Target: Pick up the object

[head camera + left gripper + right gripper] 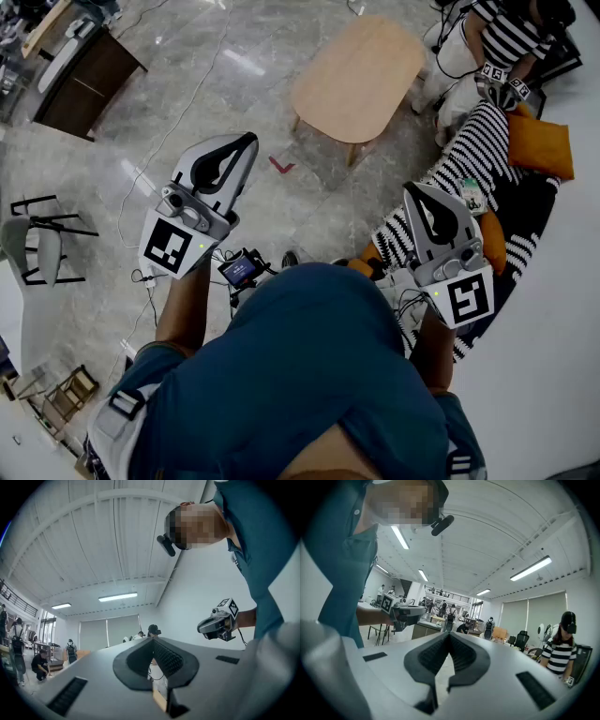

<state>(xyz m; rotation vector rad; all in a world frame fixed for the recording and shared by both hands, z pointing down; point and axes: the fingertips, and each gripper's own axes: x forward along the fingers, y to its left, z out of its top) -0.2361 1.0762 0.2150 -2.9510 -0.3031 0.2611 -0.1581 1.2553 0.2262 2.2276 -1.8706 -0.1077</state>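
left gripper and right gripper, smooth grey shells with ribbed black pads, keep their jaws fully closed on nothing, both nearer than the oval wooden table. right of that table an orange cushion lies on striped fabric; which is the task's object i cannot tell.

Floor: glossy veined stone. Table, one o'clock: smooth pale wood. Left gripper: matt grey plastic, ribbed black pads. Cushion: orange cloth.

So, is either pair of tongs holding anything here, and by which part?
Nothing is held. The grey left tongs and the grey right tongs are both shut, tips together, with nothing between them.
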